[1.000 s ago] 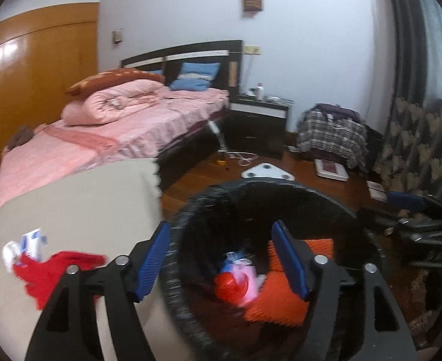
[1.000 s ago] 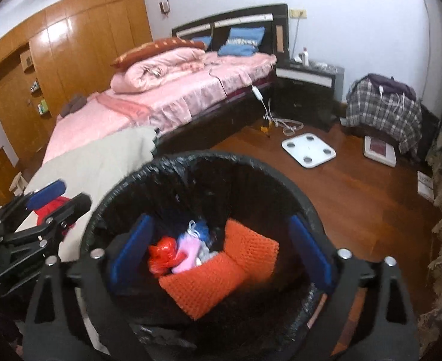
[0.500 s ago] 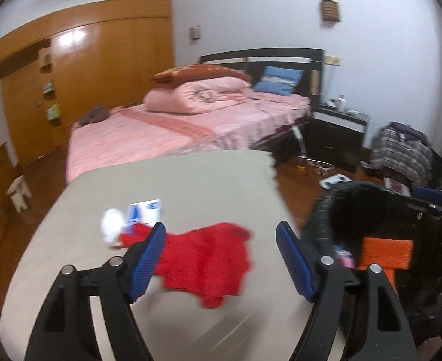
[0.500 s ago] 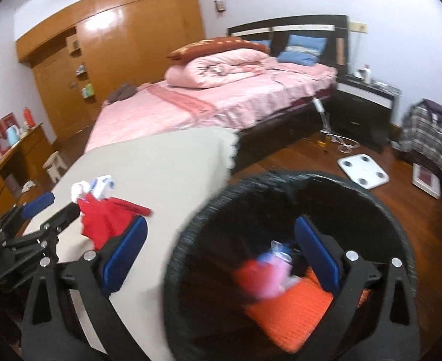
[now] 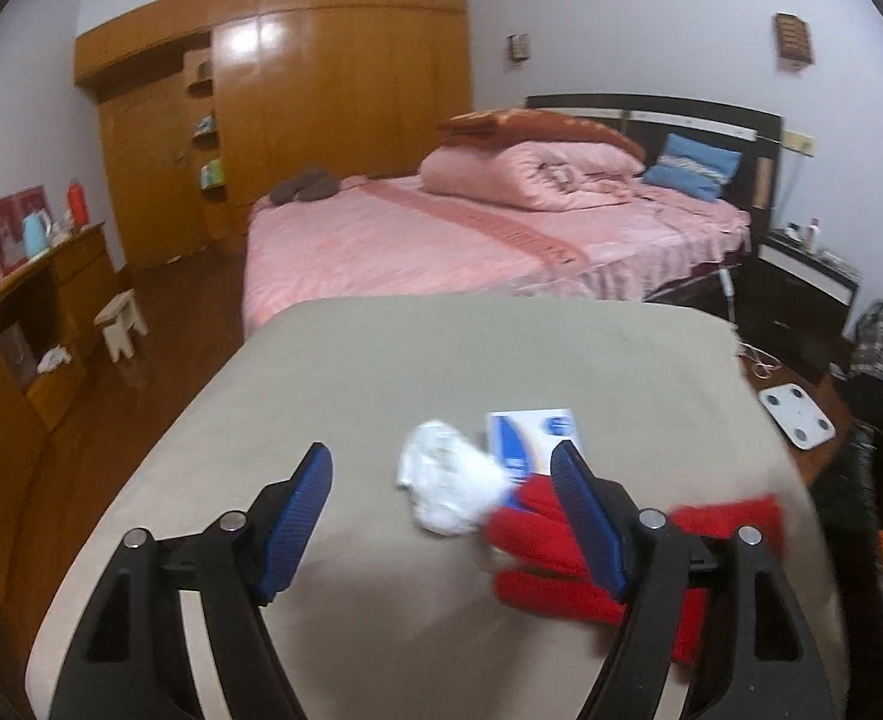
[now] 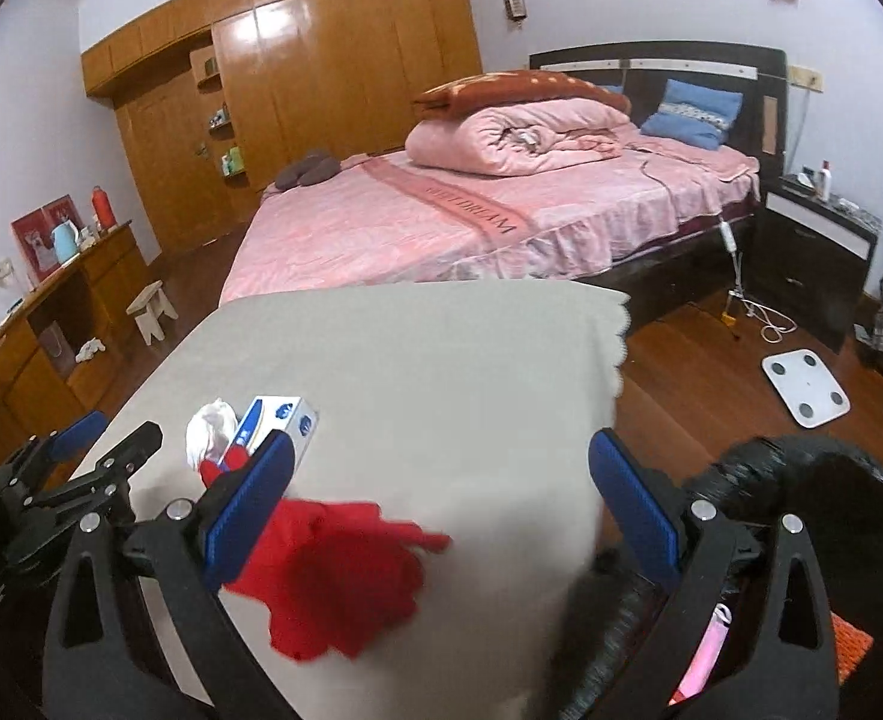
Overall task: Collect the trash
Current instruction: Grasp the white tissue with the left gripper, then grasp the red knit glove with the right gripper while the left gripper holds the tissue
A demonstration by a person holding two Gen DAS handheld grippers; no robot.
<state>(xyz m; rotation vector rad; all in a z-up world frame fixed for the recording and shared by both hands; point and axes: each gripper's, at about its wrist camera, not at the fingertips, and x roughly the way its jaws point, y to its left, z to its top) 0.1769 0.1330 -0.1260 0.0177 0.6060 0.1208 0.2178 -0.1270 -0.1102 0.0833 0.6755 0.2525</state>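
On the beige-covered table (image 5: pixel 453 354) lie a crumpled white tissue (image 5: pixel 447 483), a blue-and-white small box (image 5: pixel 531 438) and a red cloth (image 5: pixel 585 546). My left gripper (image 5: pixel 441 510) is open and empty, just above and in front of the tissue. In the right wrist view the red cloth (image 6: pixel 339 576), the box (image 6: pixel 279 426) and the tissue (image 6: pixel 210 429) lie at lower left. My right gripper (image 6: pixel 441 504) is open and empty over the table's near part. The black-lined trash bin (image 6: pixel 801 516) stands at the right, with pink and orange items inside. The left gripper (image 6: pixel 90 447) shows at far left.
A pink bed (image 6: pixel 471 222) stands behind the table. A wooden wardrobe (image 5: pixel 273 114) lines the back wall. A wooden desk (image 5: pixel 15 324) and a small stool (image 5: pixel 120 324) stand on the left. A white scale (image 6: pixel 804 387) lies on the wood floor; a dark nightstand (image 6: pixel 813 252) is at right.
Both grippers have swung left, away from above the bin and over the table. The tissue, box and red cloth have come to the centre of the left wrist view.
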